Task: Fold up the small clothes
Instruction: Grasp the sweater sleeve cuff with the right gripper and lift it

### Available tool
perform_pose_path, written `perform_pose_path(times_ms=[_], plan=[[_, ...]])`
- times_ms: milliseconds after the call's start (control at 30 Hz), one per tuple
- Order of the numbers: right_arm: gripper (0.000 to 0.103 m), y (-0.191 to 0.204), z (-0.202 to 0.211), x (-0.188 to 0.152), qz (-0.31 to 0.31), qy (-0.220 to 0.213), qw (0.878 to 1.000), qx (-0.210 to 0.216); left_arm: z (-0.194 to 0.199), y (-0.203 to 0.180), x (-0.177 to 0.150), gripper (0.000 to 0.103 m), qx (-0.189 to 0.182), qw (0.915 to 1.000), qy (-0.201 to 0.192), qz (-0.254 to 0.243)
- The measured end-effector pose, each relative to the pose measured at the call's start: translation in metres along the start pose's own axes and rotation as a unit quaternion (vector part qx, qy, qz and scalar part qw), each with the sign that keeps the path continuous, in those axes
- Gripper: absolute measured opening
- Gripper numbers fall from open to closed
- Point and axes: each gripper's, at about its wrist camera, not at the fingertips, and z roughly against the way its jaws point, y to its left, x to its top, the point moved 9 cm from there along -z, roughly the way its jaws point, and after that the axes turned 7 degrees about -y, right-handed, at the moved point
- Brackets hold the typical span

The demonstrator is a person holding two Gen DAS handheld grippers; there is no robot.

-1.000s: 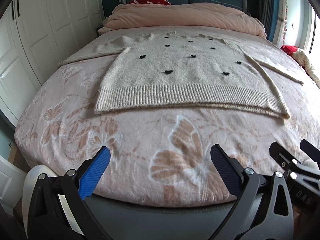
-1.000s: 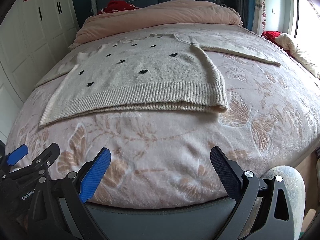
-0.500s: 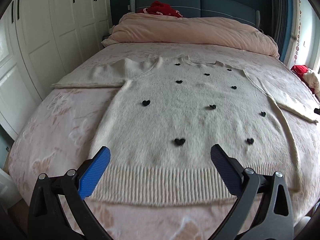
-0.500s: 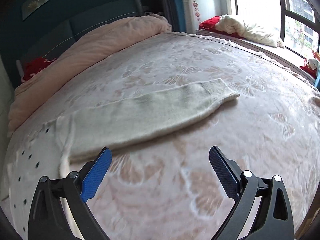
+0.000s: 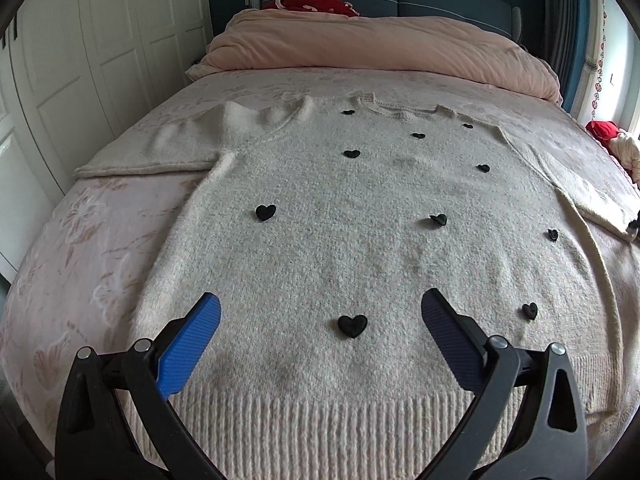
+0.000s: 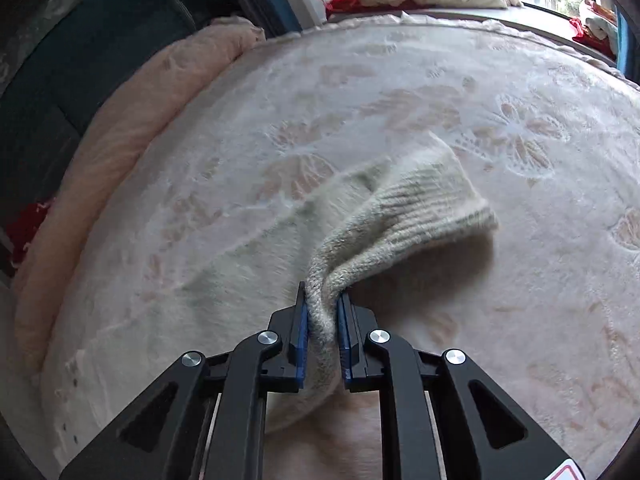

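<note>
Sweater [image 5: 360, 248], cream with black hearts, lies flat and face up on the bed [image 5: 100, 240], collar toward twelve o'clock. A second ago both grippers hung wide open short of its hem. Now the right gripper [image 6: 323, 312] is closing on the right sleeve [image 6: 400, 216] near its ribbed cuff, cloth bunched between the pads, so the sleeve fold looks begun. Over the lower body, the left gripper [image 5: 320, 320] stands open and empty. No readable writing shows.
</note>
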Motion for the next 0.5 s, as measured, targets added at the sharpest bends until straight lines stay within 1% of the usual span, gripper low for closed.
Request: perform_pose_path(times_ms=[67,100,167,233,267,300,333,400,433,500], plan=[[0.012,0.047,0.022,0.01,0.015,-0.026,0.998,0.056,-0.001,0.003,0.004,0.098,-0.002,1.0,-0.004,0.002],[0.012,0.085,0.038,0.012,0.04,-0.039,0.994,0.093,0.0,0.005,0.006,0.098,-0.004,1.0,-0.006,0.004],[0.012,0.165,0.072,0.006,0.1,-0.055,0.979,0.167,0.001,0.008,0.012,0.098,-0.01,0.9998,-0.011,0.012],[0.012,0.255,0.114,-0.02,0.169,-0.062,0.952,0.248,0.003,0.011,0.02,0.098,-0.016,0.9995,-0.017,0.021],[0.013,0.293,0.131,-0.037,0.193,-0.065,0.938,0.281,0.004,0.012,0.023,0.098,-0.019,0.9993,-0.02,0.025],[0.014,0.334,0.149,-0.062,0.225,-0.058,0.92,0.316,0.005,0.014,0.027,0.098,-0.022,0.9991,-0.023,0.029],[0.018,0.371,0.164,-0.092,0.254,-0.047,0.901,0.348,0.007,0.015,0.032,0.098,-0.023,0.9988,-0.028,0.033],[0.032,0.426,0.178,-0.153,0.3,-0.013,0.87,0.391,0.007,0.019,0.04,0.098,-0.029,0.9982,-0.032,0.042],[0.041,0.446,0.18,-0.184,0.322,0.001,0.858,0.401,0.005,0.02,0.043,0.098,-0.032,0.9979,-0.03,0.047],[0.041,0.465,0.18,-0.237,0.354,0.03,0.838,0.414,-0.001,0.023,0.05,0.098,-0.047,0.9968,-0.02,0.061]])
